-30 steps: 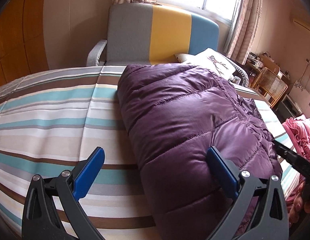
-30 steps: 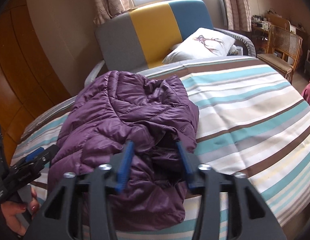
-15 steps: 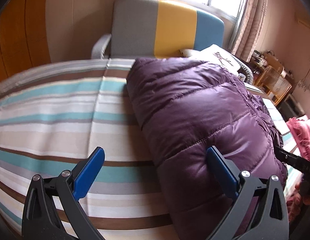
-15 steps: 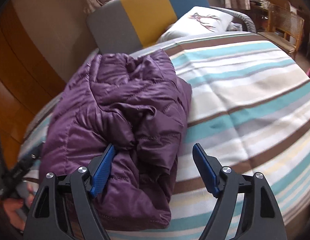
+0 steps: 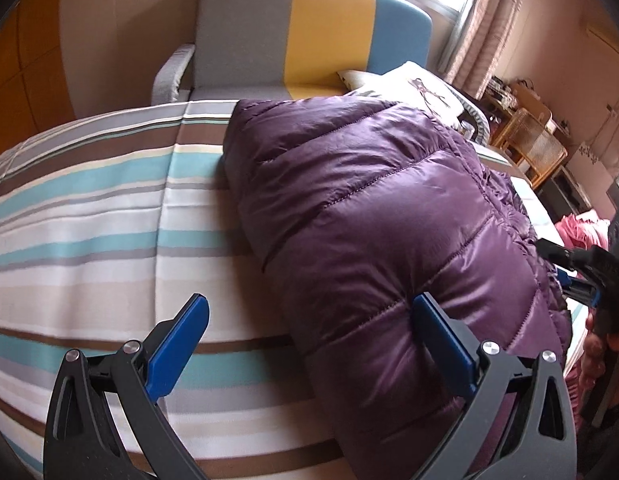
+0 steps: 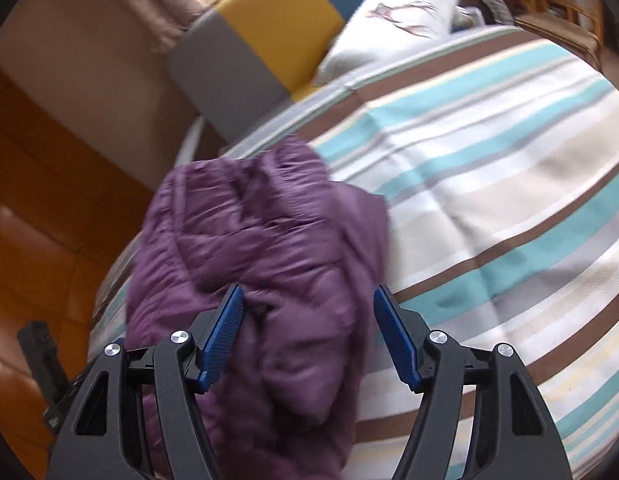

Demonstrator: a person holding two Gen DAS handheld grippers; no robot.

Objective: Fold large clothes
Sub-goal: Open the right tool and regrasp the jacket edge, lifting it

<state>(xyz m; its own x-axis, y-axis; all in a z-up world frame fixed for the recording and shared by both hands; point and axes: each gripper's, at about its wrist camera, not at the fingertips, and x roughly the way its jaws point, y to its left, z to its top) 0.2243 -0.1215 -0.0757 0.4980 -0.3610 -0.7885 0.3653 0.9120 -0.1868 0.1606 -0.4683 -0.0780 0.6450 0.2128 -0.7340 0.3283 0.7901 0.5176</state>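
Note:
A purple quilted down jacket (image 5: 373,216) lies folded into a long bundle on the striped bed (image 5: 89,216). My left gripper (image 5: 309,332) is open and empty just above the bed at the jacket's near left end; its right finger is over the jacket. In the right wrist view the jacket (image 6: 265,240) is blurred and crumpled. My right gripper (image 6: 309,328) is open over its near end, holding nothing. The right gripper also shows in the left wrist view (image 5: 581,272) at the jacket's right edge.
A grey, yellow and blue sofa (image 5: 309,36) stands past the bed's far edge with a white cushion (image 5: 409,84). A wicker chair (image 5: 529,144) and a pink cloth (image 5: 585,228) are at the right. A wooden wardrobe (image 6: 41,220) is left of the bed.
My right gripper opened and let go of the jacket fold, then lifted and tilted. My left gripper stayed open and shifted slightly along the jacket's end.

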